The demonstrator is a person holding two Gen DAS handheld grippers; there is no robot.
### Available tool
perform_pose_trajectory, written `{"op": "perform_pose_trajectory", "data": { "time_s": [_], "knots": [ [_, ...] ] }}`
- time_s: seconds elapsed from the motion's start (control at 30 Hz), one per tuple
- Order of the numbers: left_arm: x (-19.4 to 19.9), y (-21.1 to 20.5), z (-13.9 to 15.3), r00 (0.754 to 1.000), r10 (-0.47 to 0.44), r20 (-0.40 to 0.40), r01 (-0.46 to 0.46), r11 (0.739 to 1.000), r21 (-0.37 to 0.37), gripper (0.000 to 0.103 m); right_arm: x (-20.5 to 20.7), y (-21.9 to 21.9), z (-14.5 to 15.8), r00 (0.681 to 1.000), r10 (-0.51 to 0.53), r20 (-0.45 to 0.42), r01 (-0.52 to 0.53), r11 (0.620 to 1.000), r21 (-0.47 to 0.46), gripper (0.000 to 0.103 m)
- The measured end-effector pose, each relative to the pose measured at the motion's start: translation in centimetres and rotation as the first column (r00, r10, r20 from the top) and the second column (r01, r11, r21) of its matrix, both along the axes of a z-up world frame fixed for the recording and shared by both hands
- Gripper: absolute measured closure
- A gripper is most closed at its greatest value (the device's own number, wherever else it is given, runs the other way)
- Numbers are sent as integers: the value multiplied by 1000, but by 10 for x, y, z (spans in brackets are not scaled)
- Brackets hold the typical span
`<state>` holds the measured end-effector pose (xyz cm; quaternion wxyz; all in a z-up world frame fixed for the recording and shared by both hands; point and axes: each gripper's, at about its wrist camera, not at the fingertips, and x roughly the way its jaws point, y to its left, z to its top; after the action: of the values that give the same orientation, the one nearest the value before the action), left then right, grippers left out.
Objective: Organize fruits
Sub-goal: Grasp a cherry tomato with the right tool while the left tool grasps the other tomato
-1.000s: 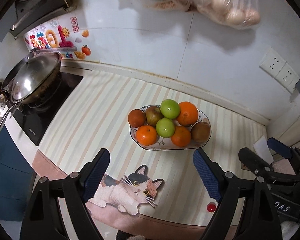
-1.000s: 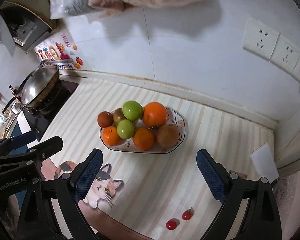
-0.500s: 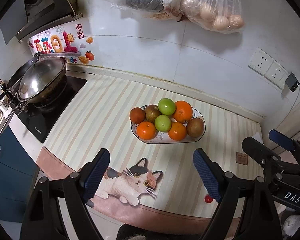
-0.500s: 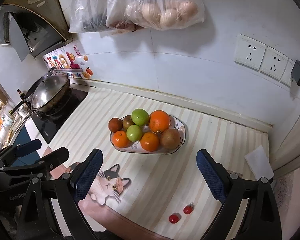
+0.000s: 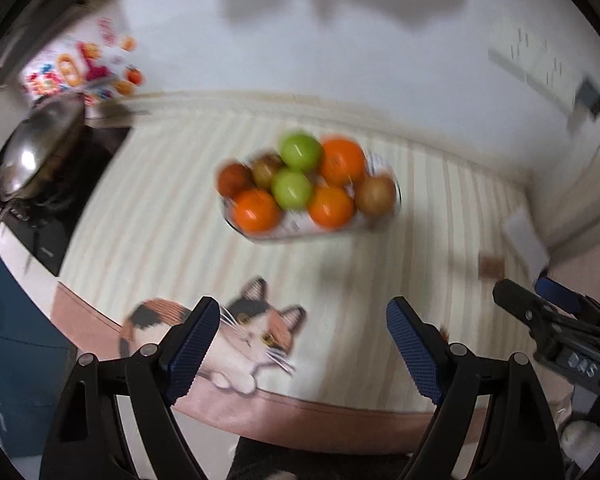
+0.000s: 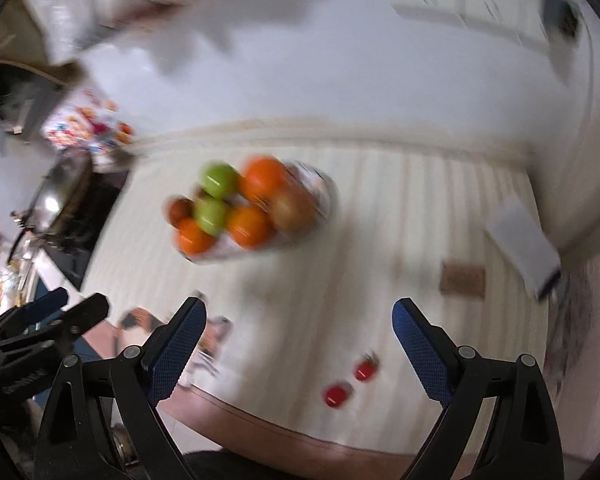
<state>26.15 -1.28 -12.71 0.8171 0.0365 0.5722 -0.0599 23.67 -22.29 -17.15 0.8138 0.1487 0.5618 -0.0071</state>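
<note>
A: Left wrist view first. Where's the fruit?

B: Piled in the fruit bowl [image 5: 384,216] on the striped tabletop [image 5: 172,208], well ahead of the left hand-held gripper [image 5: 302,344]. Its jaws stand wide apart with nothing between them. The picture is blurred.

A: And the right wrist view?

B: Two small red tomatoes [image 6: 350,382] lie loose near the tabletop's front edge, just ahead of the right hand-held gripper [image 6: 298,344] and toward its right finger. The bowl [image 6: 320,204] sits farther off, ahead and left. The jaws are closing, still empty.

A: Which hand goes?

B: I'd judge the right; the tomatoes lie nearer it.
</note>
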Motion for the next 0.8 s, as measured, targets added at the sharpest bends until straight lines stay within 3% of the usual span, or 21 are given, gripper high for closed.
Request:
{"op": "perform_pose_trajectory", "data": {
  "time_s": [0.07,0.17,0.37,0.5,0.63,0.8],
  "knots": [
    [3,-17,-28,997,-40,-68,41,999,8,18,-3,-16,-36,996,-30,-83,32,999,31,35],
    [6,-36,-70,982,-77,-173,82,996,21,18,-9,-32,-85,984,-64,-168,78,994,76,46],
    [3,-60,-134,937,-118,-330,141,989,46,18,-16,-39,-154,959,-90,-270,122,987,107,52],
    [-1,-71,-150,921,-138,-365,171,984,58,18,-16,-35,-177,953,-84,-292,120,987,109,59],
    [-2,-78,-154,914,-153,-375,187,981,57,18,-11,-24,-177,959,-67,-274,91,993,79,75],
    [-6,-97,-153,909,-192,-371,220,975,34,18,-16,-31,-171,963,-96,-251,113,992,55,75]
  ]
}}
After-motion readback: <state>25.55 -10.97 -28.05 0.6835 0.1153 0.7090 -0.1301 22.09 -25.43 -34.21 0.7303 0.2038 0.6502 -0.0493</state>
